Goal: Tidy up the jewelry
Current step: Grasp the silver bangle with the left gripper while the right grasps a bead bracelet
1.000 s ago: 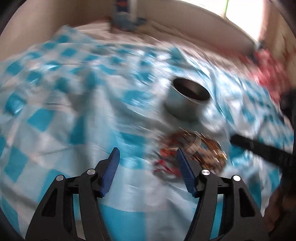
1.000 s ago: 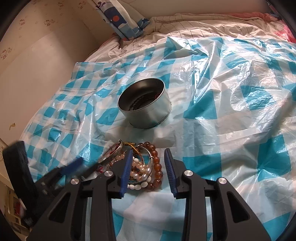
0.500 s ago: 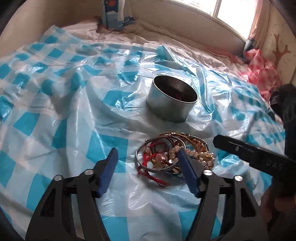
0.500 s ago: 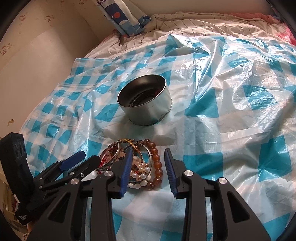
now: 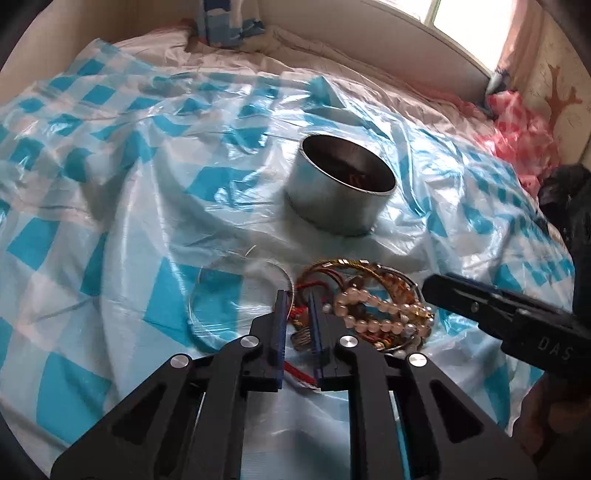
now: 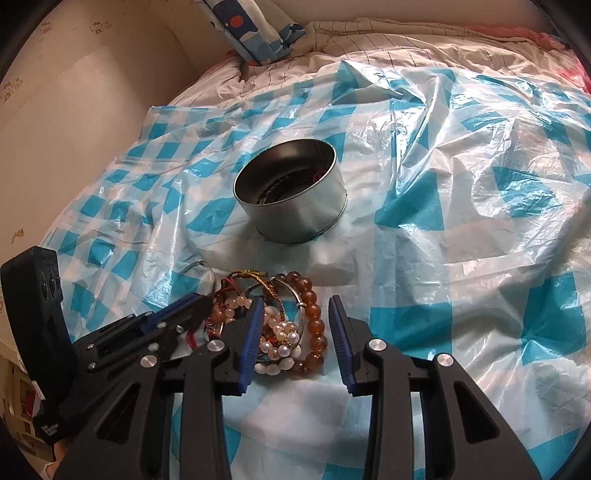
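Note:
A round metal tin (image 5: 332,206) (image 6: 306,214) stands open on the checked sheet. In front of it lies a tangle of bracelets (image 5: 373,306) (image 6: 280,325). My left gripper (image 5: 297,299) is at the pile's left edge, its jaws closing and narrow, pinching a red cord bracelet (image 5: 301,314). A thin silver bangle (image 5: 195,295) lies just left of its fingers. My right gripper (image 6: 295,306) stands open astride the pearl bracelet (image 6: 284,332) and the amber bead bracelet (image 6: 314,321), its right pad apart from the beads.
A crinkled blue-and-white checked plastic sheet (image 6: 461,184) covers a bed. A patterned pillow (image 6: 255,29) lies at the back, pink cloth (image 5: 517,129) at the far right, and a beige wall (image 6: 74,110) runs along the left.
My left gripper came in closer to the pile, and its jaws went from wide to narrow around the red cord. The silver bangle now lies out to the left. The right gripper stayed put.

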`<state>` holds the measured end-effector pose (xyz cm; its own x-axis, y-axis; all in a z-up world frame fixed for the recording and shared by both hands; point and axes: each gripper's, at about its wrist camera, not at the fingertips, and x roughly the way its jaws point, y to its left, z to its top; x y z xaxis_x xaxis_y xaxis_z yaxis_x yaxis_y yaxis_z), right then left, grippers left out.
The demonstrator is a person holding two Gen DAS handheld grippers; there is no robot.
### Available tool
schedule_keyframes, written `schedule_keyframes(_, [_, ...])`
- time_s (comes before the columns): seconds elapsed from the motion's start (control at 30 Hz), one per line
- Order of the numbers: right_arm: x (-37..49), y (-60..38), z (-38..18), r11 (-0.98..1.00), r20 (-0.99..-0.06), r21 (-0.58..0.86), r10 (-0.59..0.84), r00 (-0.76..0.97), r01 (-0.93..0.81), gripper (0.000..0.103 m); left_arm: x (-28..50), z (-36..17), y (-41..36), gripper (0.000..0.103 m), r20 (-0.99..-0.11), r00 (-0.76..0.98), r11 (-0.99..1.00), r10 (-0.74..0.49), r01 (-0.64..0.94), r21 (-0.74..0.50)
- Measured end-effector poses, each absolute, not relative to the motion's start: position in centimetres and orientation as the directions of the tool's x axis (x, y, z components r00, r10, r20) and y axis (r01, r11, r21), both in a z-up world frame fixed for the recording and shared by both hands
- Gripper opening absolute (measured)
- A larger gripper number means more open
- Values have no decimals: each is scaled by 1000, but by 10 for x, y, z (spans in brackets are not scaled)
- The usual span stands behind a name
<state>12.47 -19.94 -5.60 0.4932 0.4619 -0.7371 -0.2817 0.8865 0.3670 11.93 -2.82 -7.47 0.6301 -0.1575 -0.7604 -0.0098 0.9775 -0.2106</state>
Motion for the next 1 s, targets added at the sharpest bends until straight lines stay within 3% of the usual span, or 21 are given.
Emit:
schedule_keyframes(0.33, [125,-195,-59,893,-745,343,448,494,-292,35,116,-68,-23,6,-744,653,979,-140,-22,-204])
schedule_keyframes(0.43, [127,-192,-61,898,-756,326,436,488,-296,31,112,-61,-10,6,-728,681,979,-76,-88,-185])
schedule_keyframes(0.53, [128,-185,-64,903,-769,298,420,482,-311,25,110,-59,4,16,-724,690,976,-19,-143,-162])
schedule_keyframes(0.6, [129,-179,-67,906,-784,271,404,471,-325,20,113,-65,10,29,-745,667,972,-9,-168,-162])
schedule_keyframes(0.7, [126,-175,-65,914,-786,229,376,491,-334,10,124,-81,3,34,-801,598,982,-13,-144,-123])
schedule_keyframes(0.73, [125,-176,-63,913,-779,230,380,498,-337,6,126,-84,-1,33,-810,586,987,-4,-130,-99])
schedule_keyframes(0.77, [124,-179,-61,913,-774,235,383,505,-334,6,126,-83,-3,23,-808,589,988,-3,-123,-92])
schedule_keyframes(0.8, [124,-180,-61,913,-771,239,386,508,-332,6,126,-83,-4,5,-807,590,989,-9,-111,-93])
schedule_keyframes(1.0, [118,-185,-48,909,-729,251,404,552,-334,1,116,-62,-3,2,-730,682,987,-43,-83,-136])
